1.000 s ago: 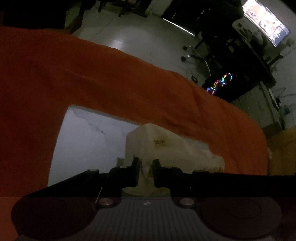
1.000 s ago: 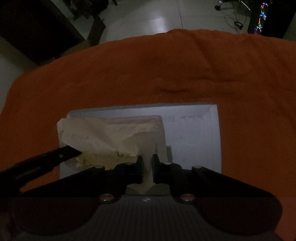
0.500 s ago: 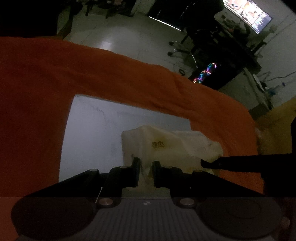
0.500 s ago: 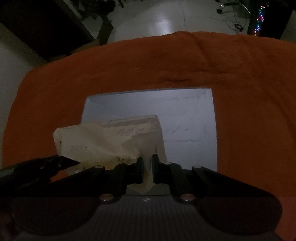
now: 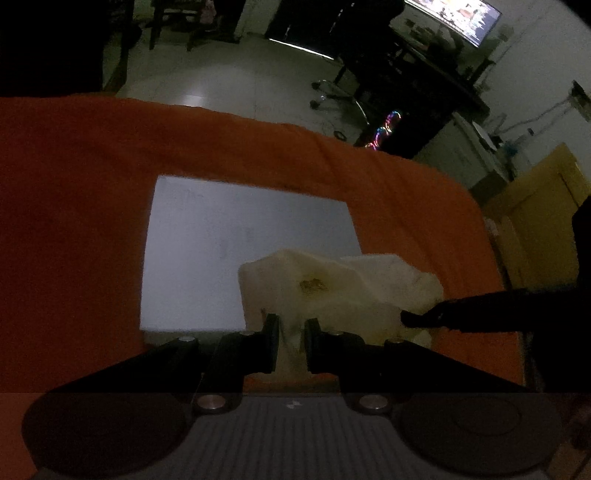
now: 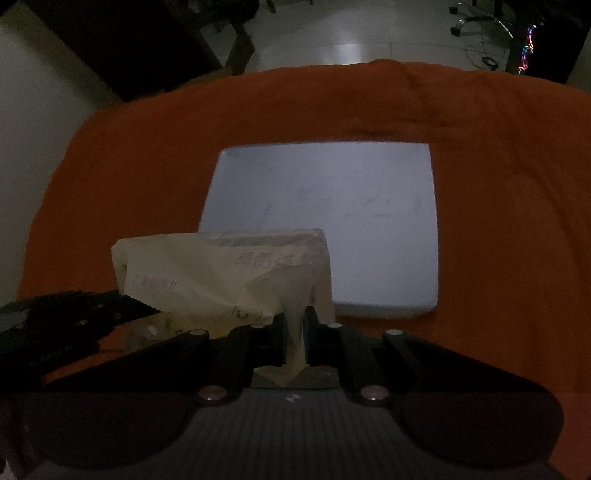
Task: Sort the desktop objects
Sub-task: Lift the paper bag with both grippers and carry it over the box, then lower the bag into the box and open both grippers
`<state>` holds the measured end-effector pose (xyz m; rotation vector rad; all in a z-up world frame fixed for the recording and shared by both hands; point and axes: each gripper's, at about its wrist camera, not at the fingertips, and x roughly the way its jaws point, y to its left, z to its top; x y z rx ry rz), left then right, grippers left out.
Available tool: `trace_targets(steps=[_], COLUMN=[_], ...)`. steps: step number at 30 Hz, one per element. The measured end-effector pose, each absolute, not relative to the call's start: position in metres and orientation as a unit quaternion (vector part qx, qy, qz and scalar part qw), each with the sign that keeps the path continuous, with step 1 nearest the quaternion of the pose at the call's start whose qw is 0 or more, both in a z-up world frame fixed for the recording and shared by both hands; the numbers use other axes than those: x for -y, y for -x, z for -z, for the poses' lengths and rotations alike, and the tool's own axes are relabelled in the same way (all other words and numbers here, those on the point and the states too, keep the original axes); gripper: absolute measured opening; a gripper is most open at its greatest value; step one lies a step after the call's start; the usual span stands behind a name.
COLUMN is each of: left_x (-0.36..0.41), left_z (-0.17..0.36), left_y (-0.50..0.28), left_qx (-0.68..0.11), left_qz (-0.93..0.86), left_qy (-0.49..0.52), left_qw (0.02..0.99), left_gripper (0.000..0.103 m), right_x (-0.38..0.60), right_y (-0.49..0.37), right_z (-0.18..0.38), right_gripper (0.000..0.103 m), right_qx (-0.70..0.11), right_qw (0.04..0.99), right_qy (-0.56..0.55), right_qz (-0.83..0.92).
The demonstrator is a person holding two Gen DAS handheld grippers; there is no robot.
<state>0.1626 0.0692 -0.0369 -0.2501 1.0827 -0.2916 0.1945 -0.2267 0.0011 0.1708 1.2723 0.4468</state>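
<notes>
Between the 2 tools, left tool (image 5: 291, 341) and right tool (image 6: 294, 341) each clamp the paper bag (image 6: 229, 273); its long axis apparently spans them, board (image 6: 332, 221) ahead.

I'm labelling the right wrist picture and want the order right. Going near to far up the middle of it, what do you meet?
Right gripper shut on the cream bag → white board → orange cloth → pale floor.
</notes>
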Motion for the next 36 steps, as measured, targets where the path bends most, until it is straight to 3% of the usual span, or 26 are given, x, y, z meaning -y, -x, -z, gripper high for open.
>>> trace_targets(steps=[10, 23, 36], left_x=[-0.067, -0.06, -0.058], left_z=[0.036, 0.124, 0.14], left_y=[-0.085, -0.026, -0.008], left_qx=[-0.525, -0.62, -0.639], left_qz=[0.136, 0.139, 0.146], left_qy=[0.078, 0.017, -0.006], left_qw=[0.837, 0.772, 0.755], left_gripper=[0.012, 0.012, 0.012], right_x=[0.218, 0.195, 0.18], right_y=[-0.126, -0.07, -0.055], right_z=[0.004, 0.102, 0.132], right_gripper=[0.01, 0.01, 0.011], right_qx=[-0.611, -0.711, -0.728], right_qw=[0.757, 0.662, 0.644], right_qy=[-0.051, -0.018, 0.038], right_qz=[-0.226, -0.236, -0.23])
